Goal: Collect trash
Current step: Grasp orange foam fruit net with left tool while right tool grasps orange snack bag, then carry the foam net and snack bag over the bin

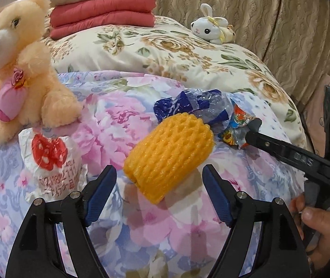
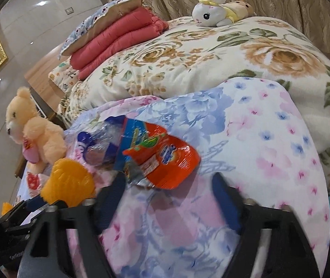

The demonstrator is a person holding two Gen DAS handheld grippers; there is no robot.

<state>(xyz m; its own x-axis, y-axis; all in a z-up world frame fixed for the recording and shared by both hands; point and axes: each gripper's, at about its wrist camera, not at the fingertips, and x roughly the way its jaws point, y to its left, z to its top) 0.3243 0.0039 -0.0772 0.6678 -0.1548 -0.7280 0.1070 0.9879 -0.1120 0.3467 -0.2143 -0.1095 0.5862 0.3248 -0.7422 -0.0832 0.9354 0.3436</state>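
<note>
A yellow foam fruit net lies on the floral bedspread, just ahead of my open, empty left gripper. Behind it lie a blue and clear plastic wrapper and an orange snack packet. A white wrapper with red print lies to the left. My right gripper is open, with the orange packet at its left fingertip. In the left wrist view the right gripper's fingertip touches the packet. The foam net and blue wrapper lie to its left.
A peach teddy bear sits at the left by the white wrapper. A white bunny plush lies on the cream floral duvet. Folded red quilts with a pillow on top sit at the back. Curtains hang behind.
</note>
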